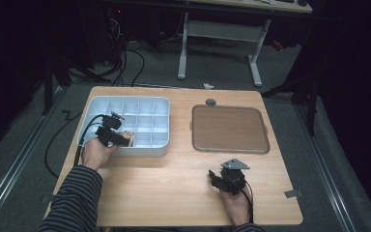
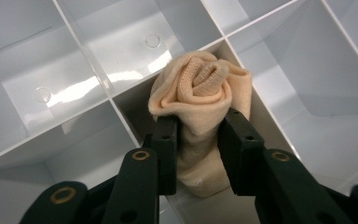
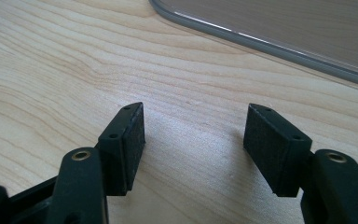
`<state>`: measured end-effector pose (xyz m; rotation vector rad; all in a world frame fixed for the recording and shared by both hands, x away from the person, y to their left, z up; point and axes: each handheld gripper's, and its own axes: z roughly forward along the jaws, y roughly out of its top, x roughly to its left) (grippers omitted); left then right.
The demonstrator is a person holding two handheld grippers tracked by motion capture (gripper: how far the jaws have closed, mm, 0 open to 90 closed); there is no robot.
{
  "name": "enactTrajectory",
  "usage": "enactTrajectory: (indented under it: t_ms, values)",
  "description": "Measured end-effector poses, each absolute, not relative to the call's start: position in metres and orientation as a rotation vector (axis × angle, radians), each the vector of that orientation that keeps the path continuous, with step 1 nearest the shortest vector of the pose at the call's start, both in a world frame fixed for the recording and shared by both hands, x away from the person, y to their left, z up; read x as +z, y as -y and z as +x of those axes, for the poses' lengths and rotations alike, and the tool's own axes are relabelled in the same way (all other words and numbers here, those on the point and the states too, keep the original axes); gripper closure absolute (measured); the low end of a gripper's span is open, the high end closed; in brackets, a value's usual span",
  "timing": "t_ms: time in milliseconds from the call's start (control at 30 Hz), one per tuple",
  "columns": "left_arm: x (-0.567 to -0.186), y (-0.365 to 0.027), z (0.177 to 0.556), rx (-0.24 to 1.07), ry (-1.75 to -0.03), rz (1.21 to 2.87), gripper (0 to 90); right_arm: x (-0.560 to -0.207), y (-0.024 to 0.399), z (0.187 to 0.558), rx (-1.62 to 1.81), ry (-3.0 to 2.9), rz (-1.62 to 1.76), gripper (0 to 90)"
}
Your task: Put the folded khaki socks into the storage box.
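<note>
Overhead, a person's left gripper (image 1: pixel 118 137) reaches into the near row of a white divided organiser box (image 1: pixel 162 104) at about ten o'clock on the wooden table (image 1: pixel 174 183). Between its black jaws sits a rolled beige sock (image 2: pixel 200 93), standing in one compartment; the pads flank the roll and barely touch it, a loosening hold. To finish well, I judge the jaws should widen until clear of the fabric, then lift straight up so the roll stays tucked. At five o'clock the right gripper (image 3: pixel 193 140) rests idle, jaws wide and empty, near a brown tray (image 1: pixel 230 128).
</note>
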<state>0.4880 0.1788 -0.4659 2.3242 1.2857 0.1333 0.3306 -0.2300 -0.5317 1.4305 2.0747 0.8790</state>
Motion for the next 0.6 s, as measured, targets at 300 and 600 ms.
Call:
enactTrajectory:
  t_ms: [300, 600]
  values:
    - [-0.456, -0.182, 0.483, 0.186, -1.277, 2.267, 64.7, -0.532, 0.23, 0.331, 0.879, -2.075, 1.43, 38.6]
    - [-0.449, -0.183, 0.482, 0.3, -1.284, 2.175, 63.2, -0.532, 0.23, 0.331, 0.879, -2.075, 1.43, 38.7]
